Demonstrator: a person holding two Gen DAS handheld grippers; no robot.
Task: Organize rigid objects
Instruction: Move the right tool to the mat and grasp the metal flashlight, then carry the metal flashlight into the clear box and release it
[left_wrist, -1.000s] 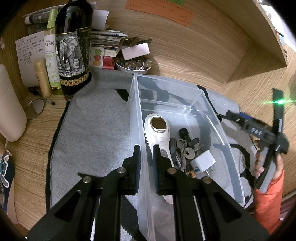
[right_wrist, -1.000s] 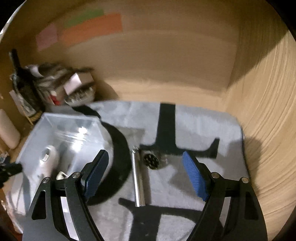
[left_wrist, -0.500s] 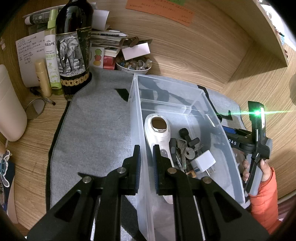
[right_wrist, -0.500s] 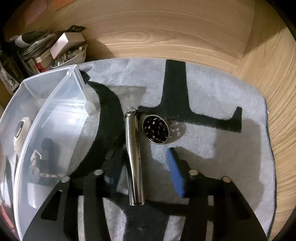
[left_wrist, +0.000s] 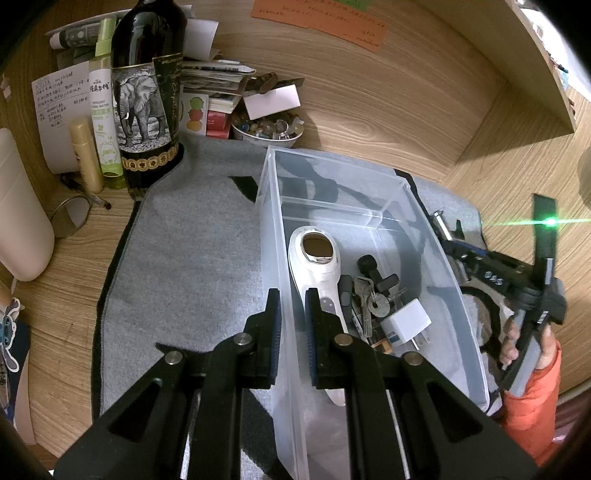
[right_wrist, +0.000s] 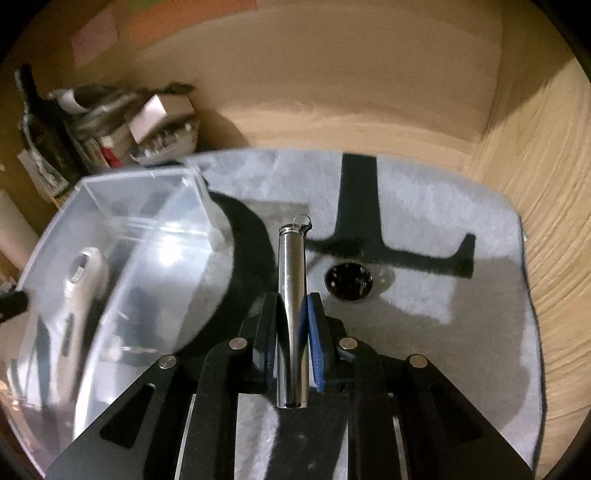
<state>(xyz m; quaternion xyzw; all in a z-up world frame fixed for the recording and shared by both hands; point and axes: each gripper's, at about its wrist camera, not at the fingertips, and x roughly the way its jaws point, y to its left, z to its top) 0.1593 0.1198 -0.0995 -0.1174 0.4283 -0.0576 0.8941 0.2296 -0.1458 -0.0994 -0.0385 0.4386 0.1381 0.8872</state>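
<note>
While clamped on the bin wall (left_wrist: 275, 280), the left tool (left_wrist: 291, 295) idles; right tool (right_wrist: 293, 302) pinches the steel tube (right_wrist: 291, 266).

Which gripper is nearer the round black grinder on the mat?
Right. The right gripper, shut on the metal tube, sits just left of the grinder. The left gripper straddles the clear bin's left wall, across the bin from it.
</note>
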